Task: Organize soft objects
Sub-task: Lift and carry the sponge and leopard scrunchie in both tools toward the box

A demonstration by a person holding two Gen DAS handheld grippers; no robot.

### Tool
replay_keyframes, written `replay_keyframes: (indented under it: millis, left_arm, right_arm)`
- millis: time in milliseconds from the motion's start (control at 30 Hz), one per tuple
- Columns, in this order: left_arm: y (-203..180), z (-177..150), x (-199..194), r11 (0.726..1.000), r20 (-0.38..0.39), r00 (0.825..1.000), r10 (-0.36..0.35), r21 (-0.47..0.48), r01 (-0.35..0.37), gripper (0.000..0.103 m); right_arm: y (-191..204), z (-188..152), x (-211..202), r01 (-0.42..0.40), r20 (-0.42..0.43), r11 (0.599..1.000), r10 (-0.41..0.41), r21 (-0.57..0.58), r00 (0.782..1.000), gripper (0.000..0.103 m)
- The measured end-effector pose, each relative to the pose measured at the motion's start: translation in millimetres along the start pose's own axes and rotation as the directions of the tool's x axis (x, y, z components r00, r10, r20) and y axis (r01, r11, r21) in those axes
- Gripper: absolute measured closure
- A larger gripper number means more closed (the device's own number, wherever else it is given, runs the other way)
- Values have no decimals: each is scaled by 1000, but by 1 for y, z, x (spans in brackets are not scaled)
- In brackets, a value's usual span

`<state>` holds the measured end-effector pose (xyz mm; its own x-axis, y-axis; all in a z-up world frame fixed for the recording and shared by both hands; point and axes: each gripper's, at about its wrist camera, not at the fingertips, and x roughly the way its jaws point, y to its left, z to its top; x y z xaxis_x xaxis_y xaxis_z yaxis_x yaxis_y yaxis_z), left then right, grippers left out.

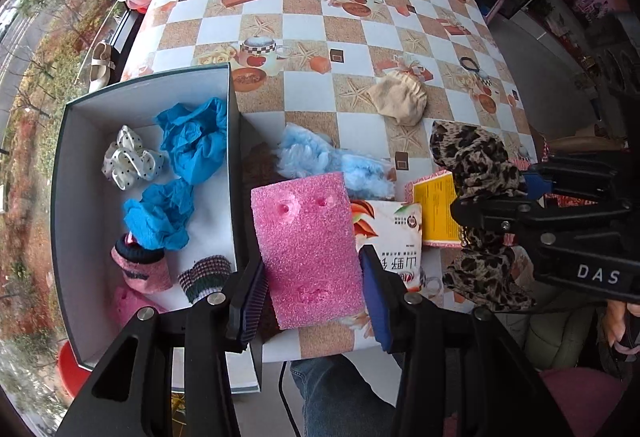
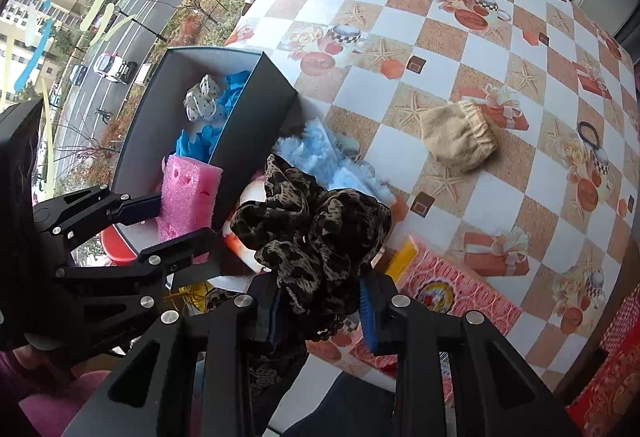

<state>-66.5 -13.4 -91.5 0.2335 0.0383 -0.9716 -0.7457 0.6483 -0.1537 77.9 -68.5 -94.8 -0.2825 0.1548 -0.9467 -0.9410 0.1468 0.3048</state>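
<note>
Left gripper [image 1: 316,277] fingers pinching pink sponge [image 1: 308,245], right gripper [image 2: 320,301] clamping leopard scrunchie [image 2: 312,233] aloft

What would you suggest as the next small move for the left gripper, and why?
Probably carry it leftward over the box wall and release. The left gripper is shut on the pink sponge, which sits just right of the grey box, where socks and blue cloths already lie with open floor between them.

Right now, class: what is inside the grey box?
Inside the grey box lie two crumpled blue gloves, a polka-dot scrunchie, striped socks and something pink. The near corner is hidden behind the left gripper holding the pink sponge.
</note>
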Motion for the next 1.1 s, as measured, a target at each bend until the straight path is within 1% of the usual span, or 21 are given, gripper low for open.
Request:
replay_keyframes:
  millis: [233,367,567,867,1100]
  left_arm:
    - [30,-21,-23,1000,32,999,6,-30,-5,55]
    - [51,-28,-33,998,51,998,30,-63,-27,55]
    - [81,-40,-39,989,74,996,48,-142,-37,55]
    - [123,-50,-44,960,108,992,72,-276,-39,55]
    - [140,-57,-46,943,122,989,85,-329,-40,55]
  right_arm:
    - [26,-22,15,-5,-66,1000,4,-14,998,72]
    - [47,-22,22,-12,-86,998,7,-58,996,72]
    - [78,-9,24,-7,-77,990,-4,-144,997,72]
    - [117,21,25,-10,-63,973,-5,-232,998,71]
    - [152,42,22,-17,-43,952,4,-304,999,71]
